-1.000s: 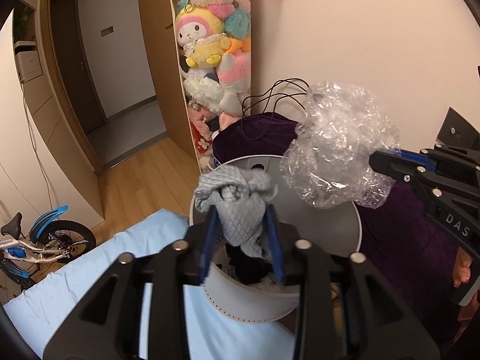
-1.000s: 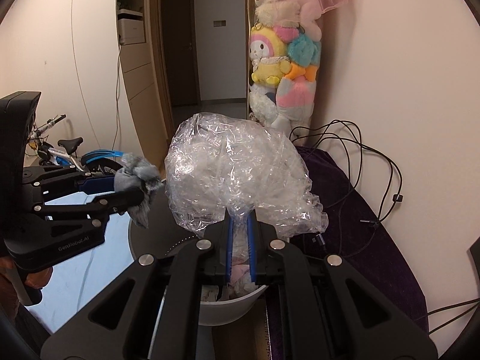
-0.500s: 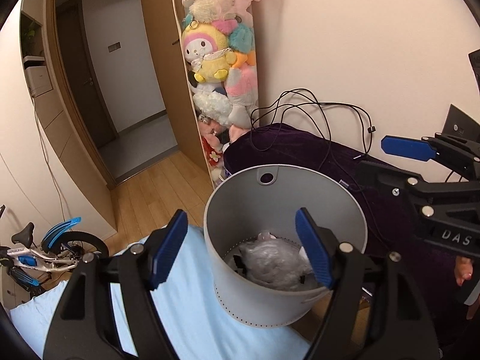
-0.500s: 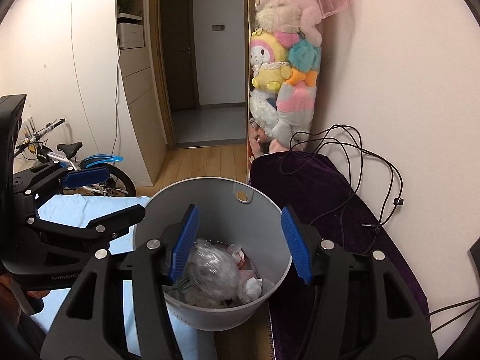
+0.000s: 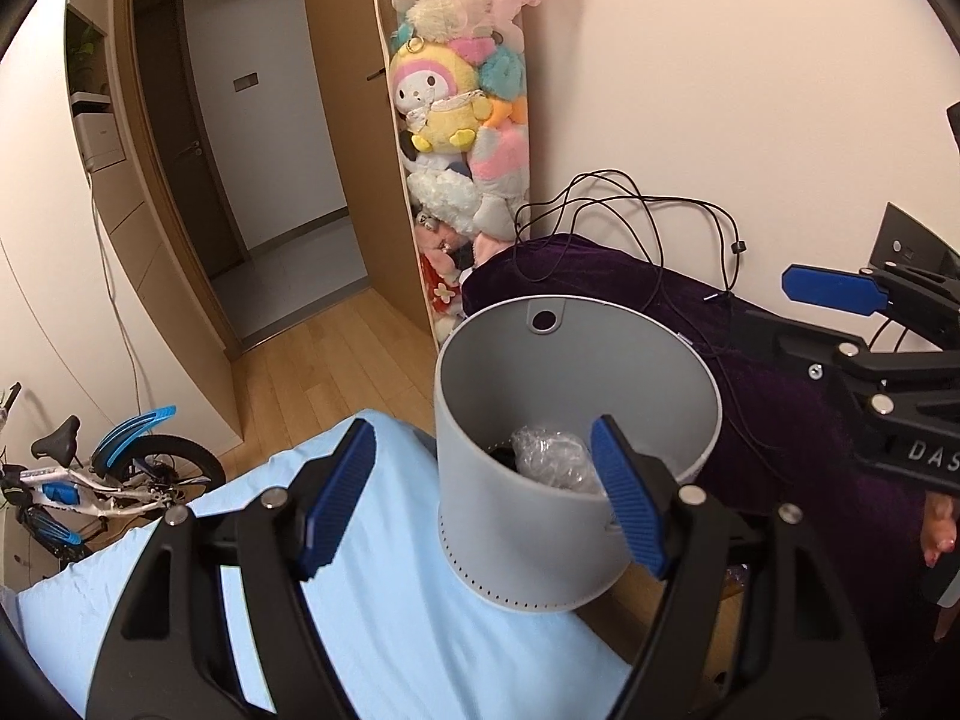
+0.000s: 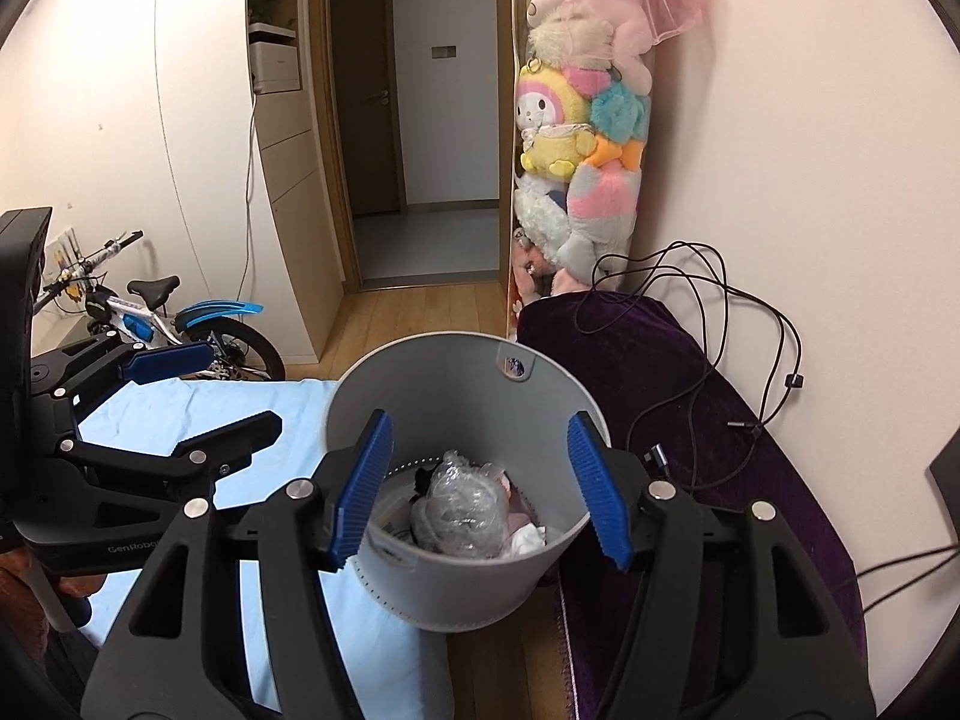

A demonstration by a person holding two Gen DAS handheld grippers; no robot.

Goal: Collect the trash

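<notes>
Both grippers are hanging over the grey bin (image 6: 456, 576) with nothing in them: left gripper (image 5: 480, 498) is sitting wide, right gripper (image 6: 480, 486) is spreading its jaws. The crumpled plastic wrap (image 6: 459, 510) is lying down inside the bin

The crumpled clear plastic wrap (image 6: 459, 510) lay at the bottom of the grey bin (image 6: 456, 594), bunched into a ball beside white scraps (image 6: 528, 537), and the bin stood upright, open-topped.
</notes>
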